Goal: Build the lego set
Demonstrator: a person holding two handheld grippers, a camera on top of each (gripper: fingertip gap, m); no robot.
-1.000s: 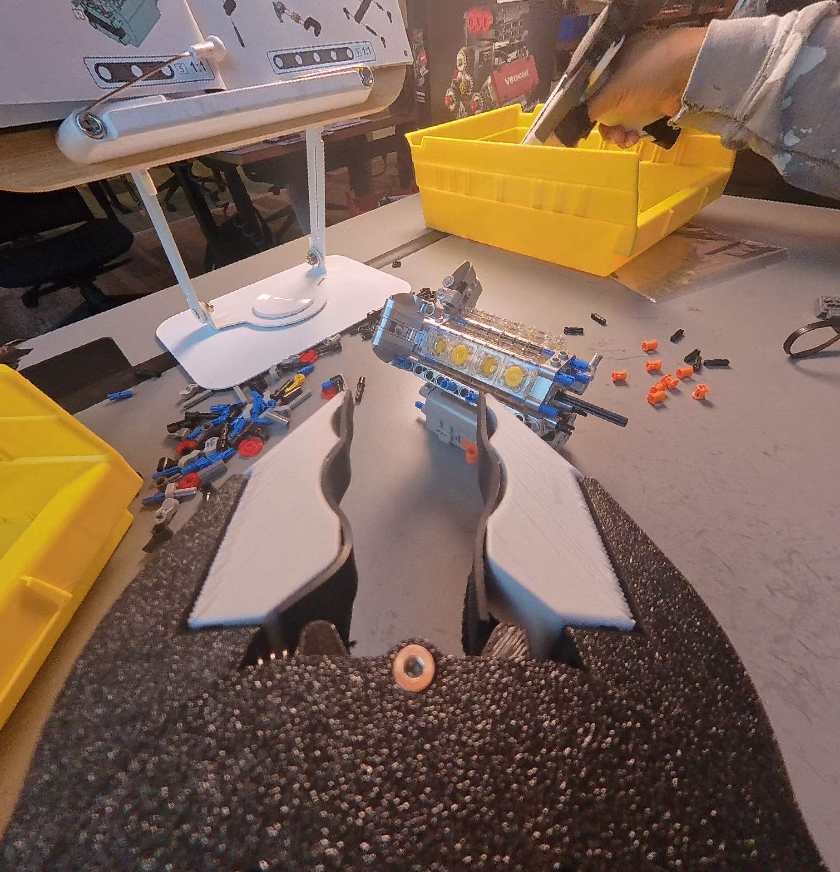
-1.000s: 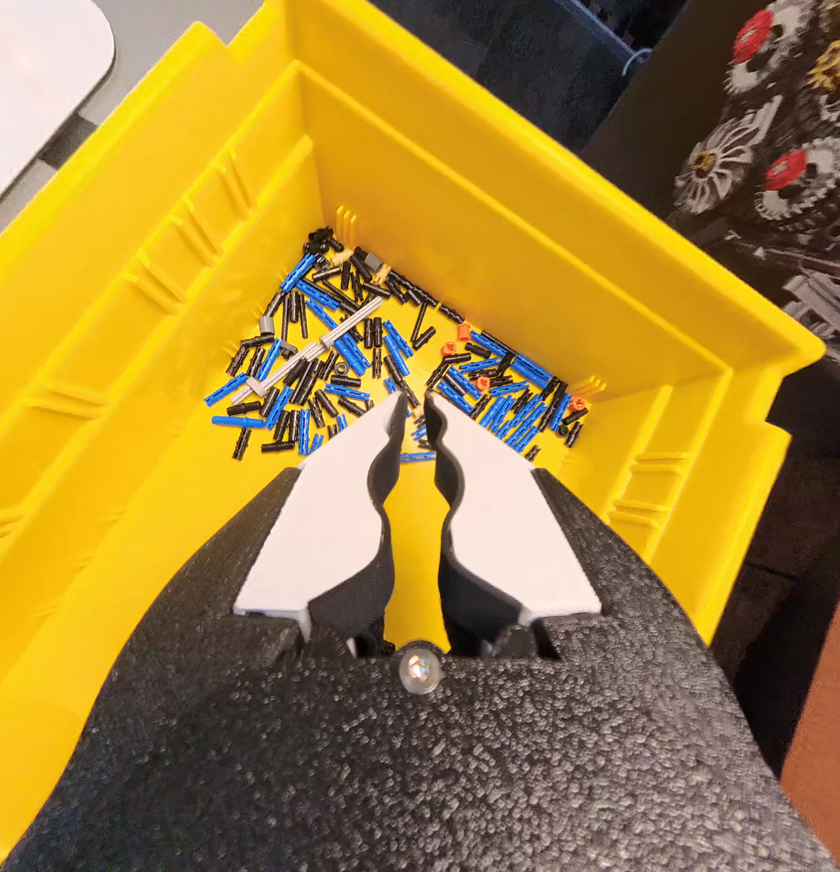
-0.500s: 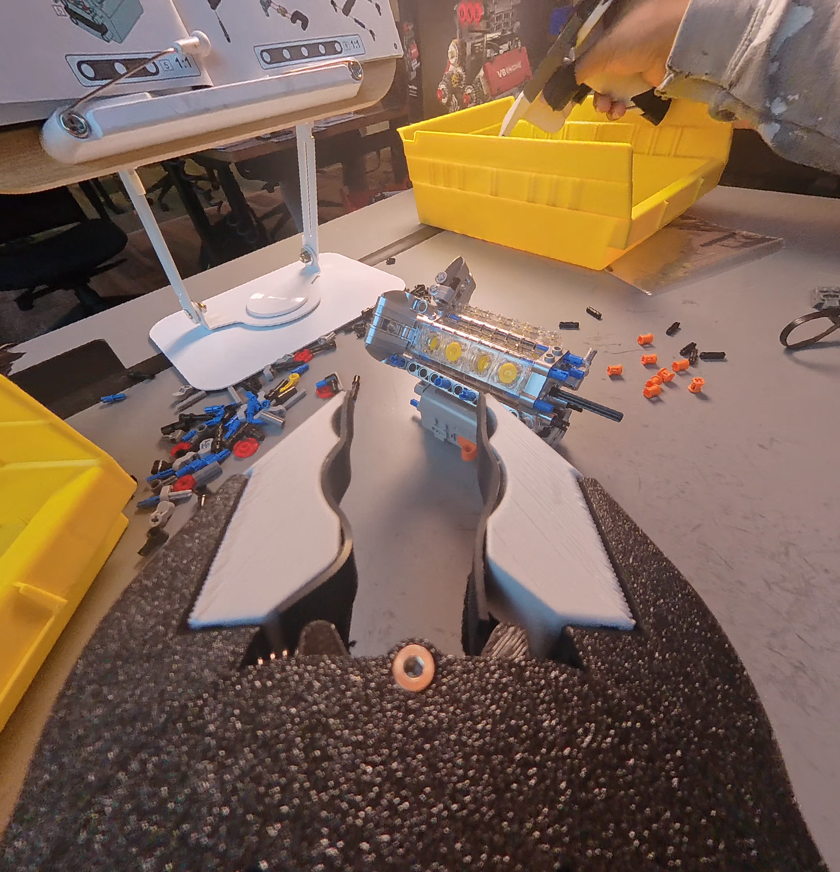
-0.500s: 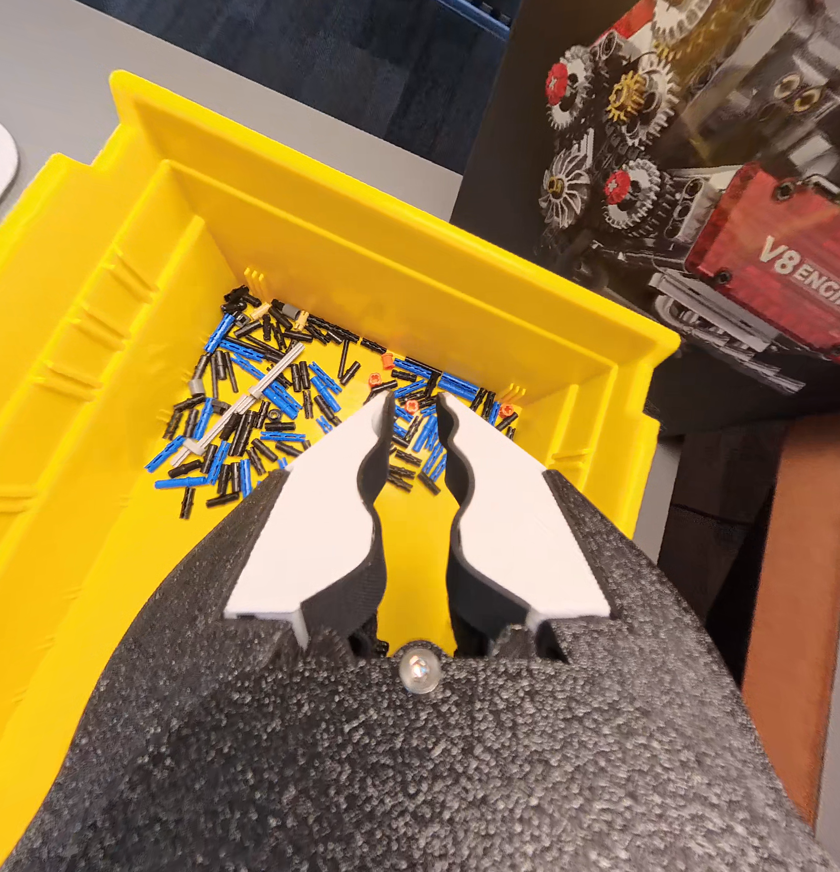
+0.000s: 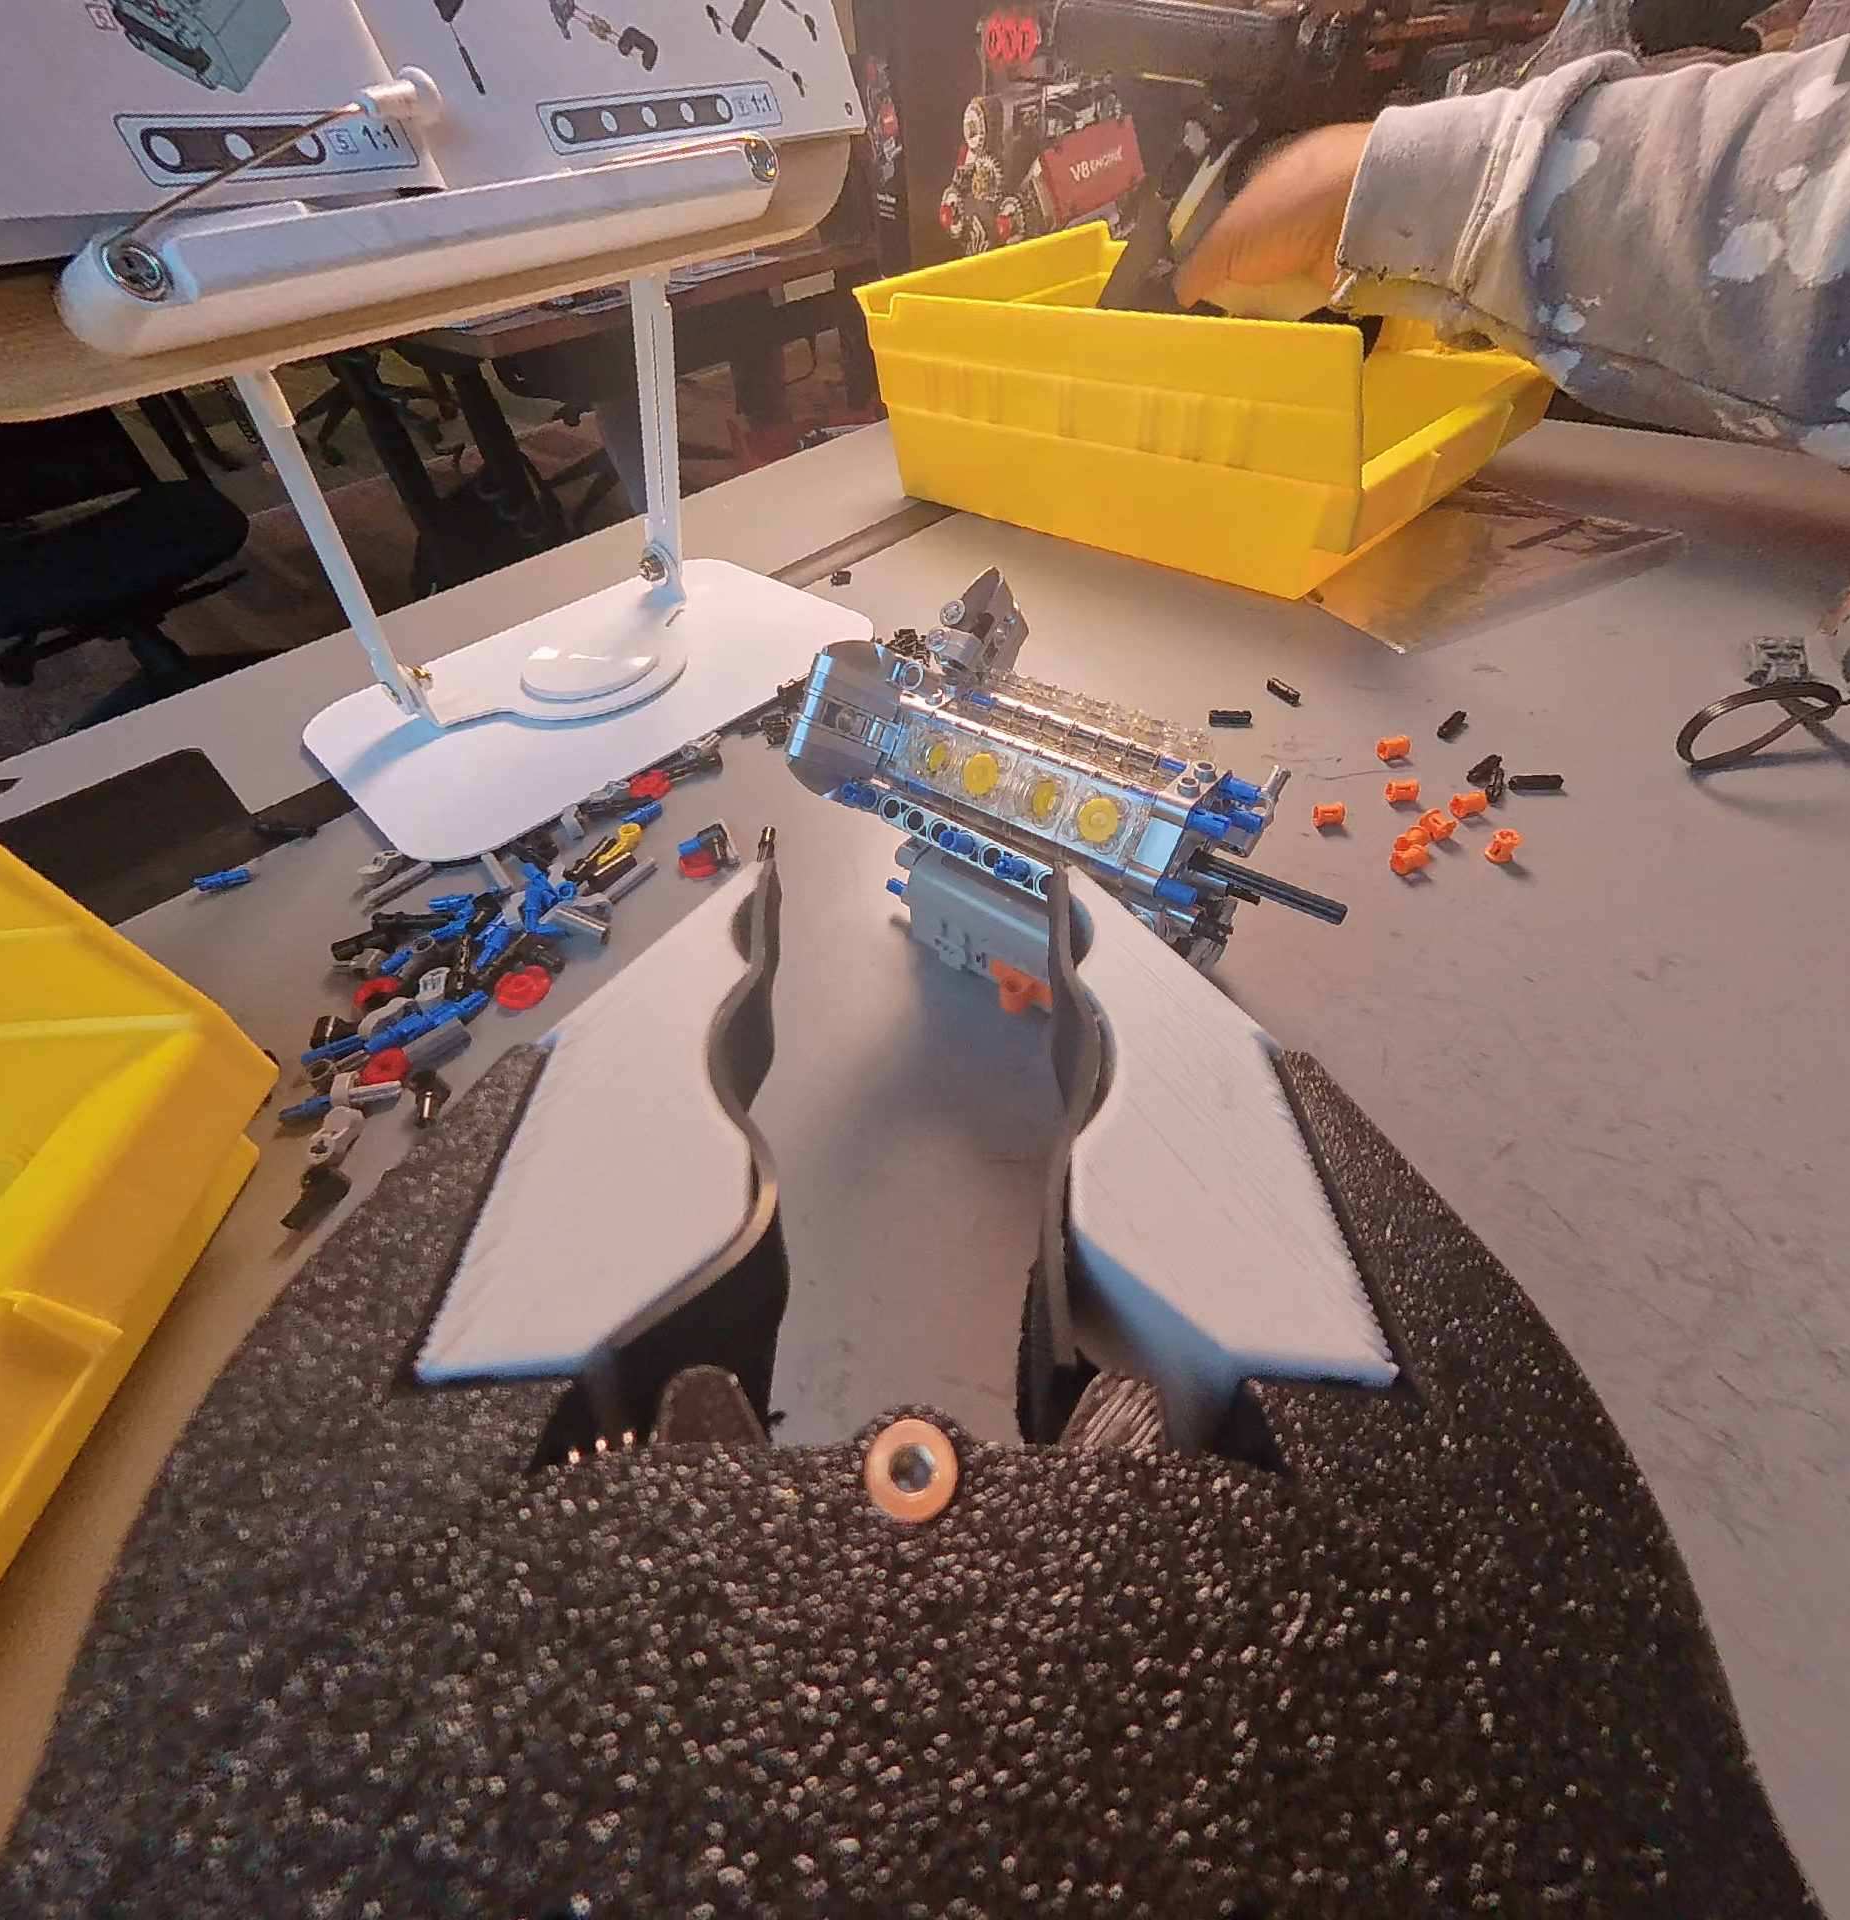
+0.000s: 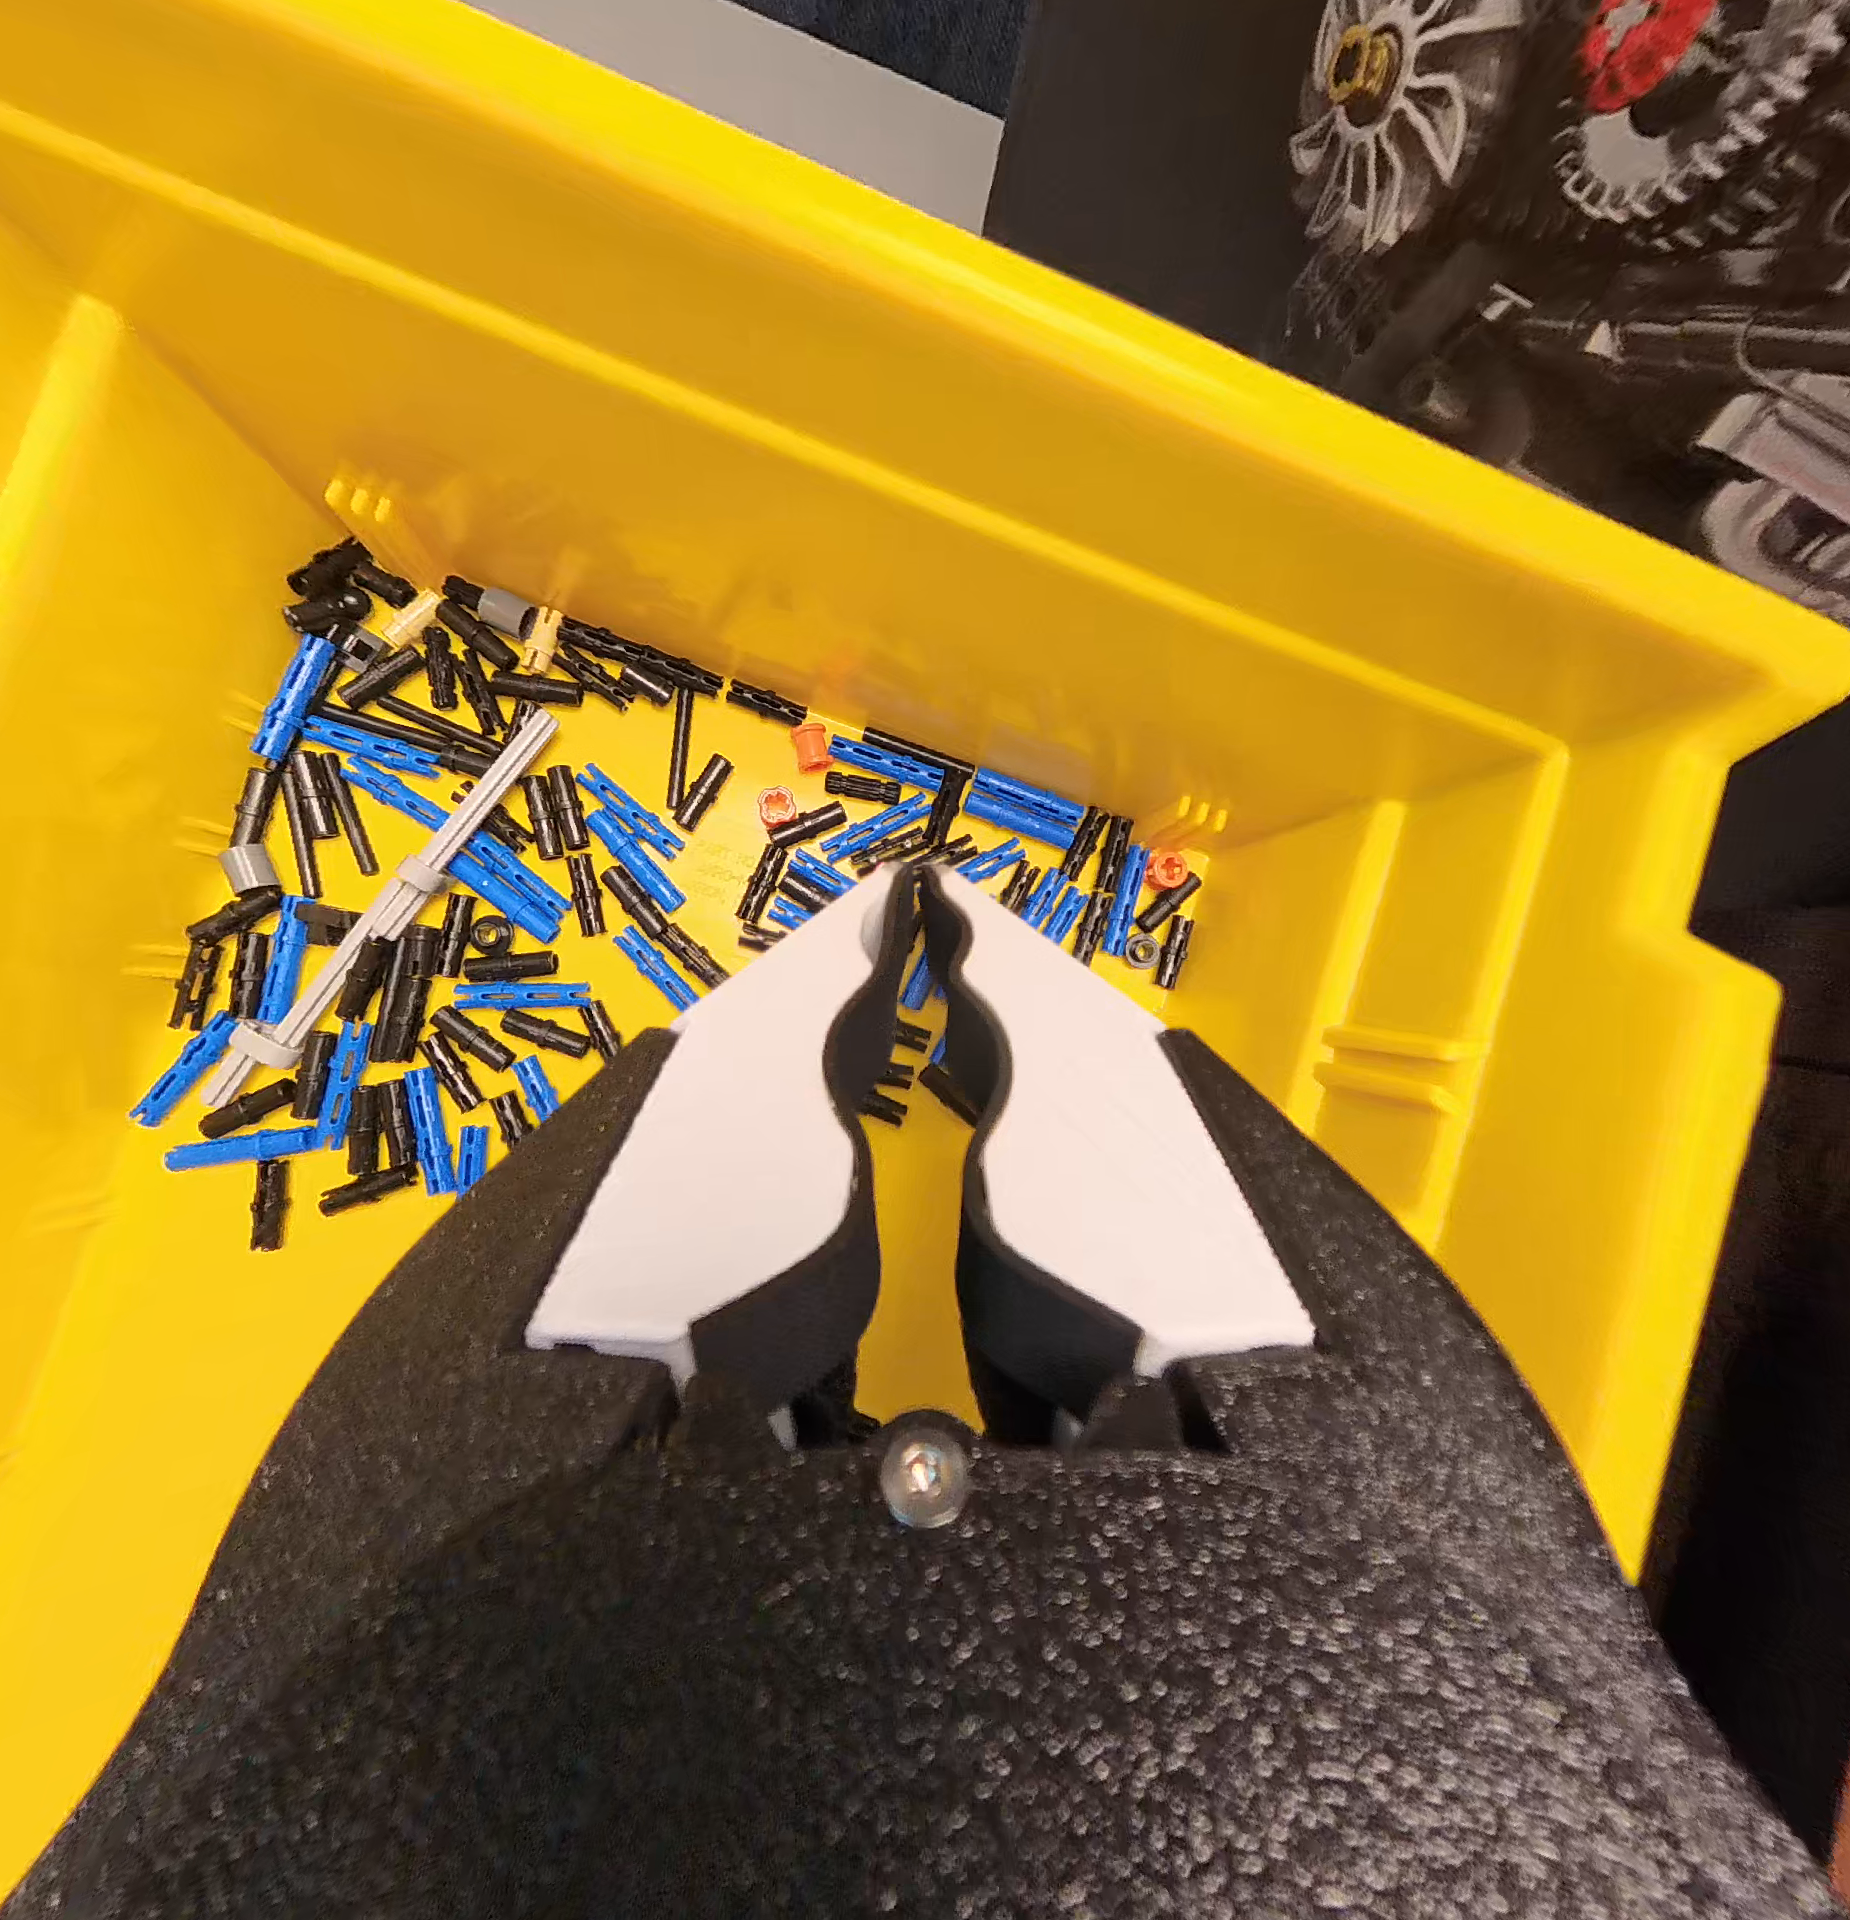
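Engine model (image 5: 1025,790) sits on the tabletop (image 5: 1523,1143) just past our left gripper (image 5: 910,894), whose jaws stand spread and empty, as half a second ago, with loose parts (image 5: 453,966) off to the left. In the right wrist view, our right gripper (image 6: 913,881) has dropped deeper into the yellow bin (image 6: 900,436). Its jaws, apart before, are now drawn nearly together among the blue and black pins (image 6: 505,883); we cannot tell whether one is caught.

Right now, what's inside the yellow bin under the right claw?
The yellow bin holds loose black and blue pins, some orange bushes and a grey axle. The right claw covers whatever lies beneath it.
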